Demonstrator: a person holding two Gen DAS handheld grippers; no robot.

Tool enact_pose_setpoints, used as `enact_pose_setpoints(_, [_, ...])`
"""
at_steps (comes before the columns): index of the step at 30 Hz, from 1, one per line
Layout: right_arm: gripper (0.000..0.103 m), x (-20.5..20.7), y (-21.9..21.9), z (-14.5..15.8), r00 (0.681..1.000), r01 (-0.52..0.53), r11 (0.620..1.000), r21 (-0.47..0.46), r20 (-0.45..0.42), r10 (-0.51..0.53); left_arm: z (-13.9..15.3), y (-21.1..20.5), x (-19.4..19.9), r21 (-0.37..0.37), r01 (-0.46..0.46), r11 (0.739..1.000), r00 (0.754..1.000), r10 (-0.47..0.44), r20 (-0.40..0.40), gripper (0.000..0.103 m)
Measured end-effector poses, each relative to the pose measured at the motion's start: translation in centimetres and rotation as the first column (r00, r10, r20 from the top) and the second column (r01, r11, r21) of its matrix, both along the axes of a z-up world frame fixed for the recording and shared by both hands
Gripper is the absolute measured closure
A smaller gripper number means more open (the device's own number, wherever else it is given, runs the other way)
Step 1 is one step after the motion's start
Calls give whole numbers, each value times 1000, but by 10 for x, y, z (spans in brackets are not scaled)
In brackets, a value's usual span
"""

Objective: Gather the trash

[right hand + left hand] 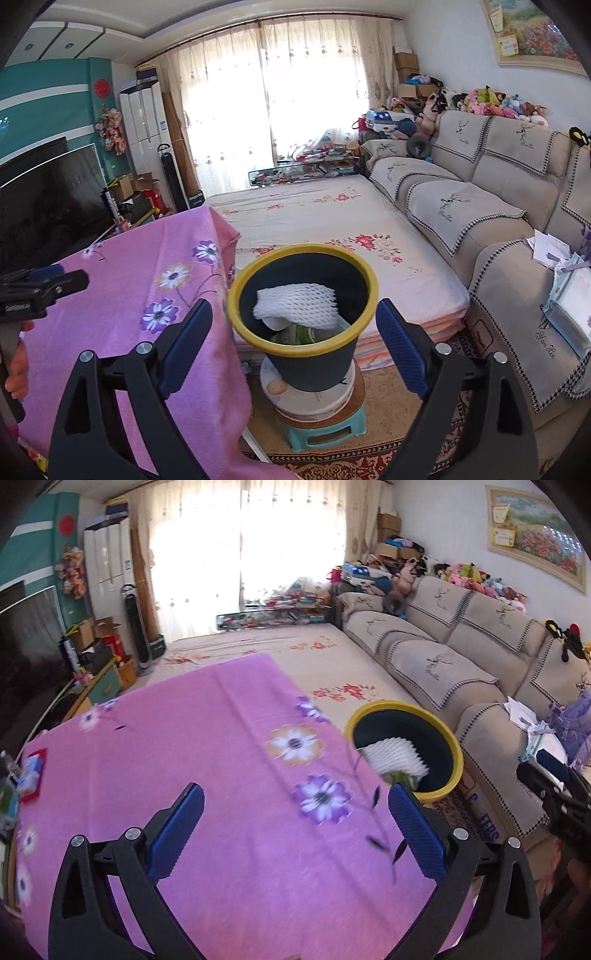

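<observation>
A dark bin with a yellow rim (364,317) stands on a white tub and a small stool beside the table. It also shows in the left wrist view (456,755). Inside it lie a white foam net (295,304) and a green-and-white wrapper (301,334). The foam net shows in the left wrist view (393,755) too. My right gripper (293,314) is open and empty, just above the bin's mouth. My left gripper (295,801) is open and empty over the pink flowered tablecloth (221,757), left of the bin.
A small red-and-blue packet (31,773) lies at the table's left edge. A beige sofa (480,206) runs along the right, with papers and bags on its near seat. A flowered mattress (332,221) lies on the floor behind the bin. A TV (48,192) stands at the left.
</observation>
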State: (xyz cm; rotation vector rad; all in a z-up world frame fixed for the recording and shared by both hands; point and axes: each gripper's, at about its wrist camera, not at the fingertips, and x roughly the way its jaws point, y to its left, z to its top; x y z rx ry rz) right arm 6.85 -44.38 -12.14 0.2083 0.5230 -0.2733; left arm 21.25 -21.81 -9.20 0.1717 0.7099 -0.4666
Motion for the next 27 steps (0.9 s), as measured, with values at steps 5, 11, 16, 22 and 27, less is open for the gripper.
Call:
enact_pose_setpoints(5, [7, -4, 41, 18, 996, -81, 996, -29, 31, 82, 13, 113, -55, 8, -198, 980, 979, 197, 58, 5])
enact_pose_setpoints(11, [7, -22, 77, 39, 989, -134, 988, -82, 57, 139, 33, 214, -118, -127, -354, 927, 927, 366, 84, 5])
enact_pose_setpoints(16, [7, -39, 94, 48, 987, -144, 983, -114, 58, 151, 46, 252, -154, -149, -411, 899, 890, 431, 147, 5])
enact_pose_setpoints(22, [7, -51, 109, 57, 984, -155, 978, -140, 70, 166, 48, 253, -174, -126, -418, 899, 882, 435, 179, 5])
enact_pose_setpoints(27, [7, -54, 112, 65, 980, -163, 977, -140, 88, 176, 43, 245, -177, -122, -413, 903, 889, 428, 160, 5])
